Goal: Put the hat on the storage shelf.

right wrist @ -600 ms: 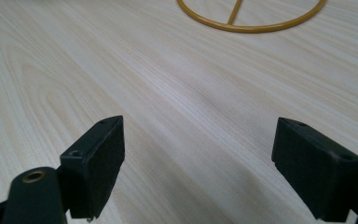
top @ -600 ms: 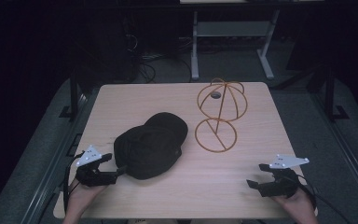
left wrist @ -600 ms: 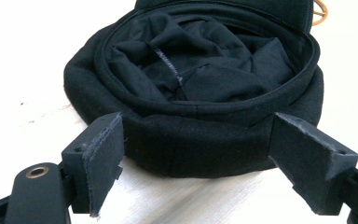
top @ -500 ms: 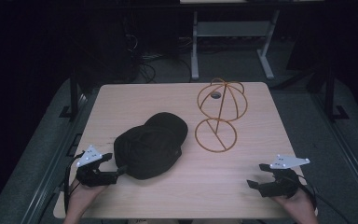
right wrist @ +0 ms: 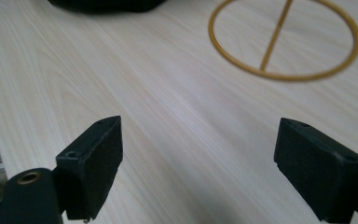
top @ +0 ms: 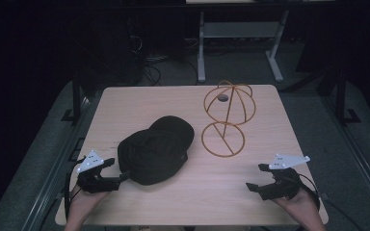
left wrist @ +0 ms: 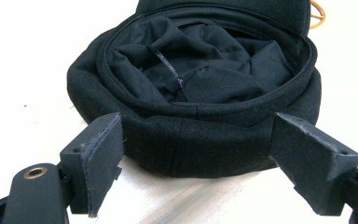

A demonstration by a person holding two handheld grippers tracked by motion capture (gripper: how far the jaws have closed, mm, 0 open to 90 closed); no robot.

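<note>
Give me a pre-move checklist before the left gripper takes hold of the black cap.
1. Left gripper jaws open: ok.
2. Cap rim lined up between the jaws: ok, near edge sits just ahead of them.
3. Pads touching the cap: cannot tell; they look just short of it.
4. Cap lying opening-up on the table: ok.
5. Right gripper open and holding nothing: ok.
6. Wire stand upright, apart from the cap: ok.
</note>
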